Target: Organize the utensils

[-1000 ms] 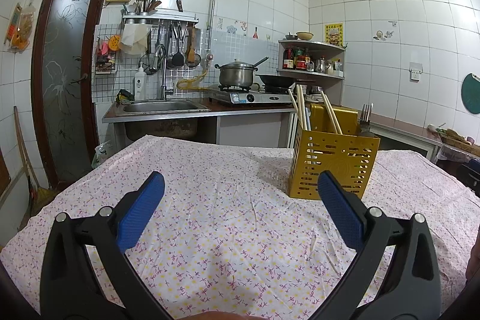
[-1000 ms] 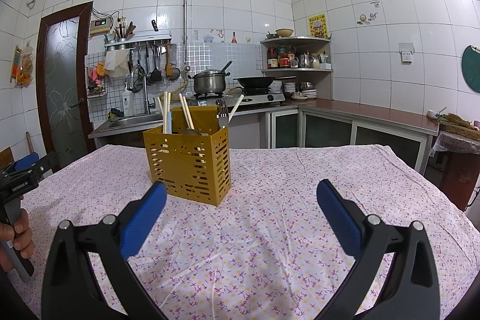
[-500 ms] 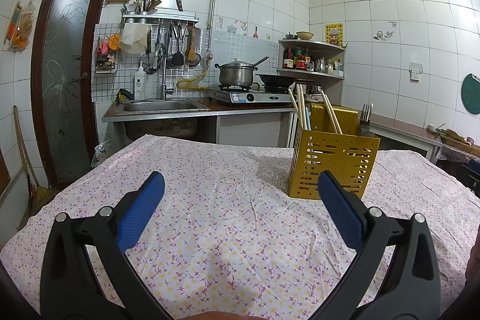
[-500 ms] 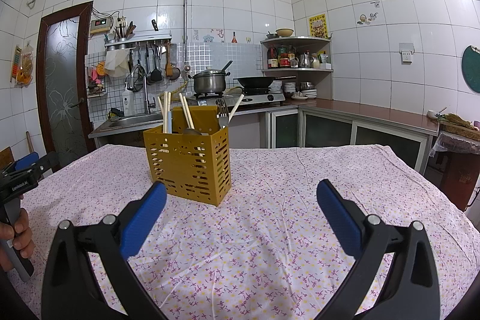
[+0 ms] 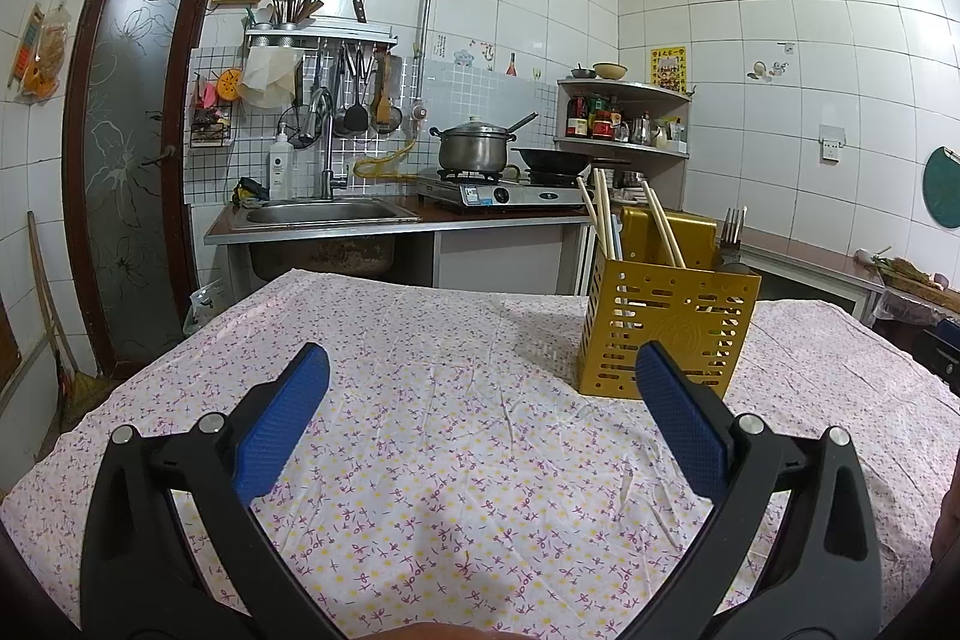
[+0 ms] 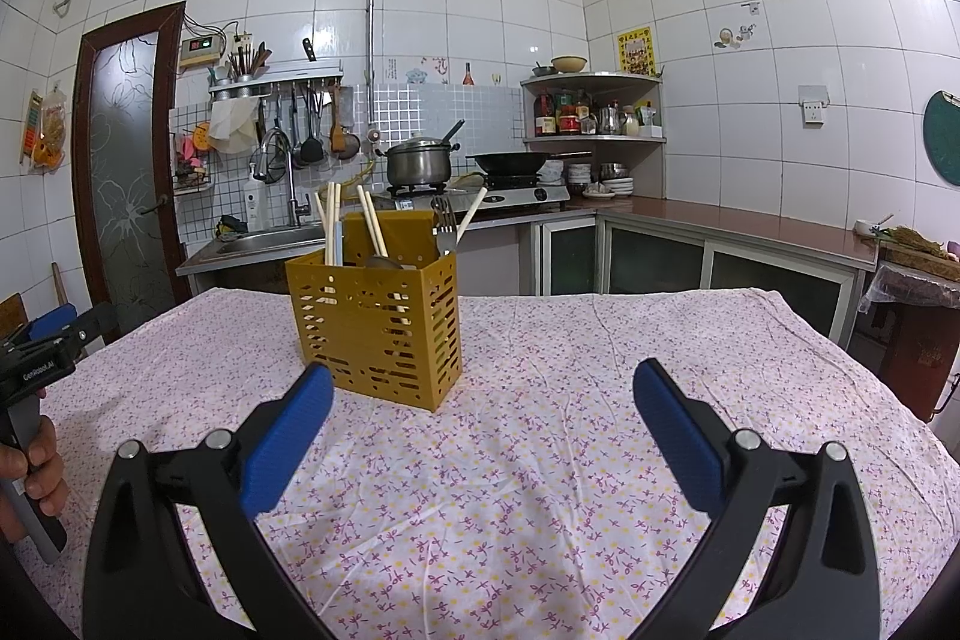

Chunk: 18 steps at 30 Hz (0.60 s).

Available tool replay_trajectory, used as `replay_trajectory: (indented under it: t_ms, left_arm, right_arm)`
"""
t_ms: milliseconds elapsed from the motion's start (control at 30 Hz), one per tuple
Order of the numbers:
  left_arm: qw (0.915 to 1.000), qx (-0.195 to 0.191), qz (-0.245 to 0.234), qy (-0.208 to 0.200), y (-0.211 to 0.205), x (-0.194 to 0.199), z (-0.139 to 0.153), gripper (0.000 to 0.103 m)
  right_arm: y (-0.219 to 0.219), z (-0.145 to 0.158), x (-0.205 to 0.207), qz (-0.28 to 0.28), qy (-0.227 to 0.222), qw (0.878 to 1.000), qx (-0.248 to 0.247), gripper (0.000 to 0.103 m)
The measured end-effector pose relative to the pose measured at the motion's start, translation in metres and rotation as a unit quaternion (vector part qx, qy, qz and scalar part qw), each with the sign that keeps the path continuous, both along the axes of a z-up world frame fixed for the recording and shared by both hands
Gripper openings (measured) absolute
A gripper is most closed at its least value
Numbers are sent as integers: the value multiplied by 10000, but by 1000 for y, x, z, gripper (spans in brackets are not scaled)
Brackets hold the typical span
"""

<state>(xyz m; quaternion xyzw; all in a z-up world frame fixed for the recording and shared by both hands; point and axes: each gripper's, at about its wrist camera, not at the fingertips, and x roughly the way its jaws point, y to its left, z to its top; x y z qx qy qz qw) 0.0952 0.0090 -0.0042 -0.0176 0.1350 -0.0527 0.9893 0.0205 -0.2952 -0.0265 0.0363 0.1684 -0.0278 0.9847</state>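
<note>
A yellow perforated utensil holder [image 5: 666,328] stands on the floral tablecloth [image 5: 420,400]; it also shows in the right wrist view [image 6: 378,328]. Chopsticks [image 6: 331,226], a fork [image 6: 444,226] and a spoon stand inside it. My left gripper [image 5: 480,418] is open and empty, low over the cloth, with the holder ahead to its right. My right gripper [image 6: 483,430] is open and empty, with the holder ahead to its left. The left gripper's body and the hand on it [image 6: 36,388] show at the left edge of the right wrist view.
Behind the table is a counter with a sink [image 5: 324,214], a stove with a pot [image 5: 474,148] and a wok [image 5: 552,158]. A corner shelf [image 6: 594,106] holds bottles. A door [image 5: 132,148] is at the left.
</note>
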Motion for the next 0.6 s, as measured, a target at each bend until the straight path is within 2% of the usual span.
replay_trajectory:
  t_ms: [600]
  left_arm:
    - [10000,-14,12,15,-1,1,0,99]
  right_arm:
    - [0,-2,0,-2,2,10000,0,98]
